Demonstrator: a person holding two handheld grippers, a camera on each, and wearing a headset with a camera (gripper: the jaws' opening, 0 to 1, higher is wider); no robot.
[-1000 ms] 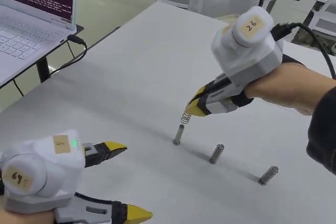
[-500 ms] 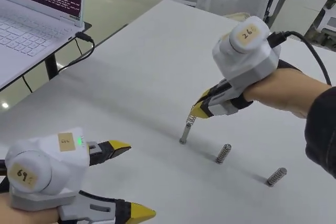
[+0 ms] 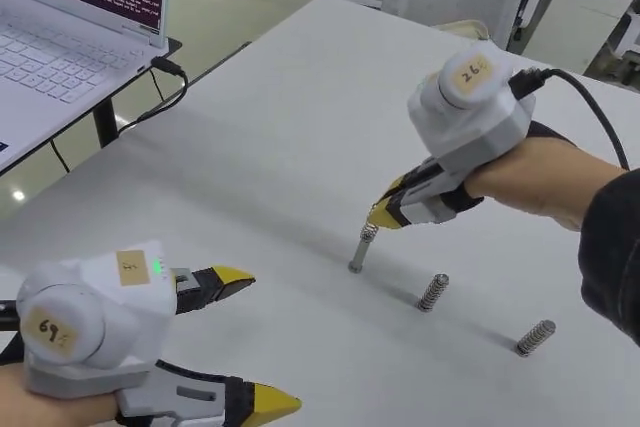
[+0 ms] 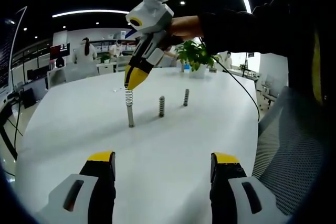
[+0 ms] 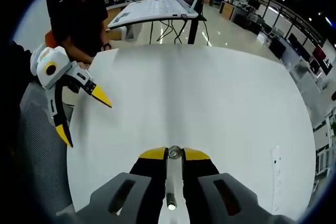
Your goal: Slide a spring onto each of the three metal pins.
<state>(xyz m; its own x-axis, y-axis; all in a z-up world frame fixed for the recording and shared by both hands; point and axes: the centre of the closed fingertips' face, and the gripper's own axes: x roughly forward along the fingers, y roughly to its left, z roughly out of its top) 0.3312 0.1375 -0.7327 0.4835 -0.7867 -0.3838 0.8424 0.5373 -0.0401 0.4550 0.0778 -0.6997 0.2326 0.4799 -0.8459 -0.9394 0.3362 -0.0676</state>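
Right gripper [image 3: 380,215], at 3 o'clock, pinches a spring [image 3: 369,233] atop the pin [image 3: 356,259]; left gripper [image 3: 272,341], at 7 o'clock, hangs with jaws spread wide.

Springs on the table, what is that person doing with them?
A person holds a gripper in each hand and is putting springs onto metal pins that stand on a white table. The right gripper is shut on a spring, which sits on the top of the bare pin. The middle pin and the end pin already wear their springs. The left gripper is open, holds nothing and hangs over the near part of the table.
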